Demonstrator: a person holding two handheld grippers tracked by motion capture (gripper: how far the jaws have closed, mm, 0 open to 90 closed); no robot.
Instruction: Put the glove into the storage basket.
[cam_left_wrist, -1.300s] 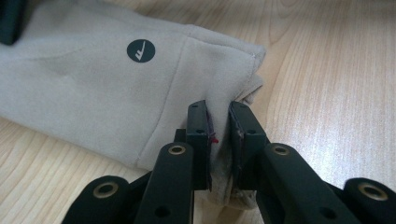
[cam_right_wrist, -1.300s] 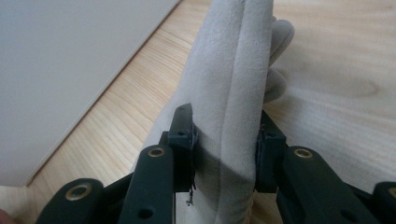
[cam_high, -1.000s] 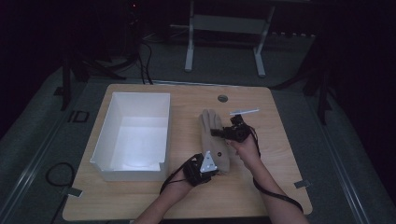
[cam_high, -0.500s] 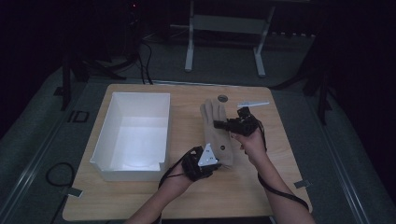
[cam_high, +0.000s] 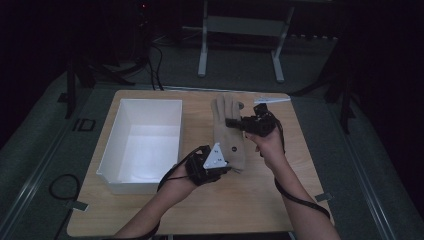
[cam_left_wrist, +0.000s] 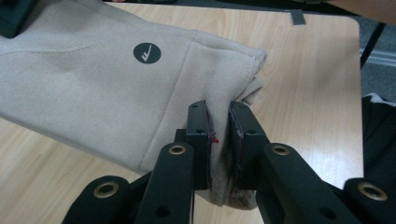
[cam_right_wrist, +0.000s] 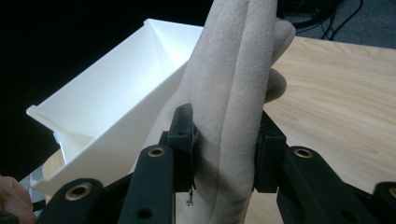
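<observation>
Glove (cam_high: 229, 131) gripped at both ends, white bin (cam_high: 145, 142) close left, table edge (cam_high: 300, 145) right

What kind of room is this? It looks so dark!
Probably a lab or studio for recording handwork. A lit wooden table stands in a dark room, cables trail over the floor, and a metal stand sits behind it.

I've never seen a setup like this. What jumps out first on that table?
A beige glove is stretched between two hand-held grippers above the middle of the wooden table. The left gripper pinches its cuff edge, and the right gripper clamps its fingers. To the left stands a big open white box, bright against the dark room.
</observation>
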